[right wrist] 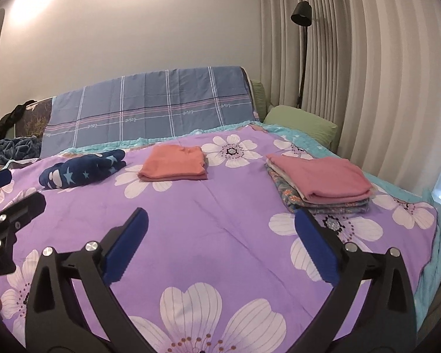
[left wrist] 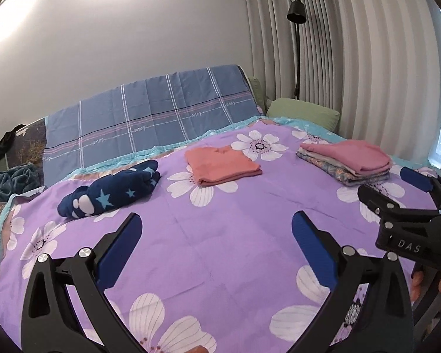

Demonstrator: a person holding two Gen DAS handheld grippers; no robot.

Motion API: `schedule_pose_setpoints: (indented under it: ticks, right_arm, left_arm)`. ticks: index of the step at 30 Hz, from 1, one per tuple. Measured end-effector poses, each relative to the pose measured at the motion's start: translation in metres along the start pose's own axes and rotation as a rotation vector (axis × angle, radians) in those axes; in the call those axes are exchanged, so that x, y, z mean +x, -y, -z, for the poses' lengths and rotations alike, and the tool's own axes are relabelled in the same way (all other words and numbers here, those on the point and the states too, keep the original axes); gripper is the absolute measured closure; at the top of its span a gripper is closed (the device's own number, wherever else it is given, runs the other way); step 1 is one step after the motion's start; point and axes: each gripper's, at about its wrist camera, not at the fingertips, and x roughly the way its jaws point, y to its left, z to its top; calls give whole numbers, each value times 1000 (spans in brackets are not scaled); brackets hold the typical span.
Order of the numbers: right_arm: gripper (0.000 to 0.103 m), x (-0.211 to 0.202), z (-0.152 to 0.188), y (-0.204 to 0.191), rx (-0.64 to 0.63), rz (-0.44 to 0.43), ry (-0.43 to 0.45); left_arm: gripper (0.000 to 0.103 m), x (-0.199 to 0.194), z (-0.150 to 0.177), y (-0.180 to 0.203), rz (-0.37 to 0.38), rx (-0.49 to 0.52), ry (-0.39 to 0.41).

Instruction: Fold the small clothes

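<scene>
A folded orange garment (left wrist: 223, 166) (right wrist: 175, 163) lies in the middle of the purple flowered bedspread (left wrist: 214, 235) (right wrist: 214, 220). To its right stands a stack of folded clothes (left wrist: 348, 161) (right wrist: 317, 184) topped by a pink piece. To its left lies a crumpled navy garment with stars (left wrist: 111, 189) (right wrist: 83, 169). My left gripper (left wrist: 216, 229) hangs open above the near part of the bed, nothing between its blue pads. My right gripper (right wrist: 220, 226) is open too and holds nothing; it also shows at the right edge of the left wrist view (left wrist: 397, 188).
A blue checked sheet (left wrist: 150, 120) drapes over the headboard. A green pillow (left wrist: 304, 113) lies at the far right corner, beside a black floor lamp (left wrist: 297, 47) and pale curtains (left wrist: 367, 73). A teal blanket (left wrist: 6, 181) is bunched at the far left.
</scene>
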Motion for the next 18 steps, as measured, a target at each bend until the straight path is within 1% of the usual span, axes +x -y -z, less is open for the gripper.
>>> schedule_pose_setpoints:
  ticks: [3,6,8,9,11,12,13,16,18]
  right_arm:
    - [2,-5,2,0,14,-13,-2]
    - [2,-8,2,0,26,-13,4]
    - [2,-10,2,-1,31,-15,11]
    - [2,-11,2,-1,31,-17,15]
    - [2,-14,3,-1,27,-21,20]
    - [2,-15,4,-2,25,-22,21]
    - [2,-16,4,-2,24,-24,23]
    - [2,-17,5,-3,20,-26,18]
    - [2,-17,5,-4,18,-24,15]
  left_arm:
    - [1,-6,0,-4,-38,-4,14]
    - [1,-12,-1,-7,-52,-11,28]
    - [1,-15,-2,-5,-64,3,43]
    - [1,-18,-1,-3,-86,10,49]
    - [1,-23,0,2,-181,29,79]
    - [1,-25,0,4,-208,44,95]
    - [1,-26,0,6,-217,57,103]
    - [1,-27,-2,8,-182,58,86]
    - [1,-28,-2,7,-171,52,81]
